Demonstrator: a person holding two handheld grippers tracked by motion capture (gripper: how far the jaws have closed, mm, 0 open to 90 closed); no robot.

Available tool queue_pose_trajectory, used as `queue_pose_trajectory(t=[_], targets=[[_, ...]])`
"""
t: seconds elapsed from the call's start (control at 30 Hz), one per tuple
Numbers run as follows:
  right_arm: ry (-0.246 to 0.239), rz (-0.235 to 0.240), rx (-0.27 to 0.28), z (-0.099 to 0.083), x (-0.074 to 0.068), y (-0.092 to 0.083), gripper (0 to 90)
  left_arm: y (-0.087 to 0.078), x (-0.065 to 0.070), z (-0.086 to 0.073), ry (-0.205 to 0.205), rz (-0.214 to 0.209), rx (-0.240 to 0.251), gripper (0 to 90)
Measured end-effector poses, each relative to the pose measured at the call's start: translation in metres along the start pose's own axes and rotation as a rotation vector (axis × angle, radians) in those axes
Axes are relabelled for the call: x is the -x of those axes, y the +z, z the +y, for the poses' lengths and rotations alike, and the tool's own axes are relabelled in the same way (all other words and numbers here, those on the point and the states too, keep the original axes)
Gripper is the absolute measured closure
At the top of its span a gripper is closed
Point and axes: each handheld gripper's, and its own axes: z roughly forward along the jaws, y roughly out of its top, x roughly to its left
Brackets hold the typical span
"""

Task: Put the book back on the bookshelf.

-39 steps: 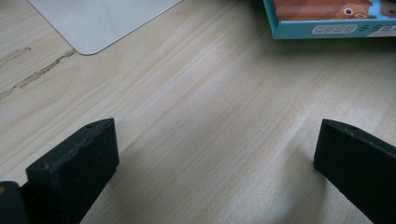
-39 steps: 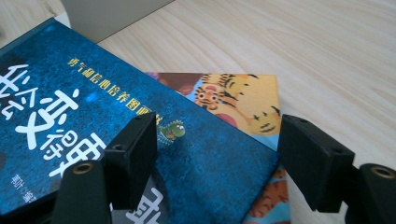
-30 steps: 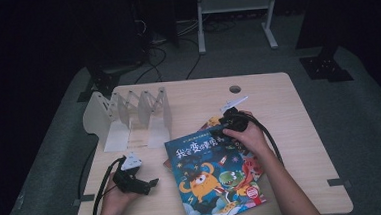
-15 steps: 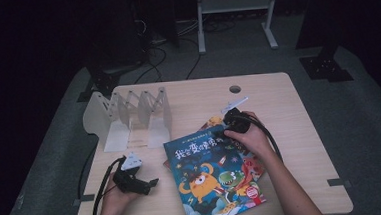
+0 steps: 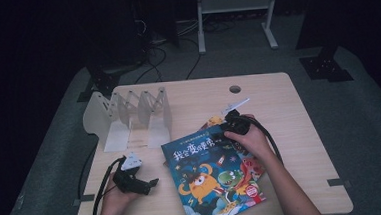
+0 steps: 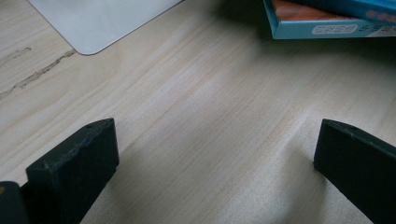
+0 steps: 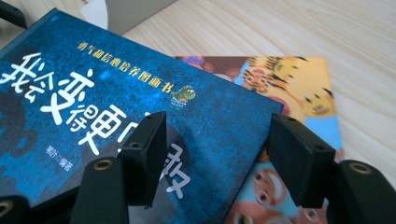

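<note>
Now the right gripper straddles the blue book's corner — jaws just closing, not pressing. Left gripper — wide open, empty.

The blue book hides most of the picture book beneath.

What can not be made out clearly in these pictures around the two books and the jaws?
- Lower book: in the right gripper view the blue picture book covers most of it; its title is hidden.
- Blue picture book: in the high view the table edge and the frame bottom cut off its near corner.
- Right gripper: in the high view the hand hides whether its jaws touch the cover.
- Book rack: the left gripper view cuts off all but one pale corner.
</note>
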Motion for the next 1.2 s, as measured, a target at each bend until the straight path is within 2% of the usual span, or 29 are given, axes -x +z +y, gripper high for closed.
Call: queue_pose_trajectory(t=[0.5,0.7,0.83,0.9,1.07,1.2], targets=[[-0.036,0.045,-0.021,0.033,-0.021,0.035,40.5,0.0,0.0,0.0,0.0,0.0,0.0,0.0],[-0.059,0.034,-0.016,0.038,-0.028,0.039,41.7,0.0,0.0,0.0,0.0,0.0,0.001,0.0],[-0.072,0.03,-0.002,0.035,-0.031,0.031,43.3,0.0,0.0,0.0,0.004,-0.004,0.001,0.0],[-0.071,0.02,0.005,0.029,-0.029,0.021,43.1,-0.001,0.0,0.0,0.015,-0.015,-0.001,0.0],[-0.063,-0.008,0.011,0.016,-0.024,0.003,42.2,-0.006,-0.002,0.002,-0.001,-0.042,0.019,0.0],[-0.049,-0.018,0.028,0.004,-0.022,-0.012,41.6,-0.013,-0.004,0.007,0.016,-0.063,0.028,0.0]])
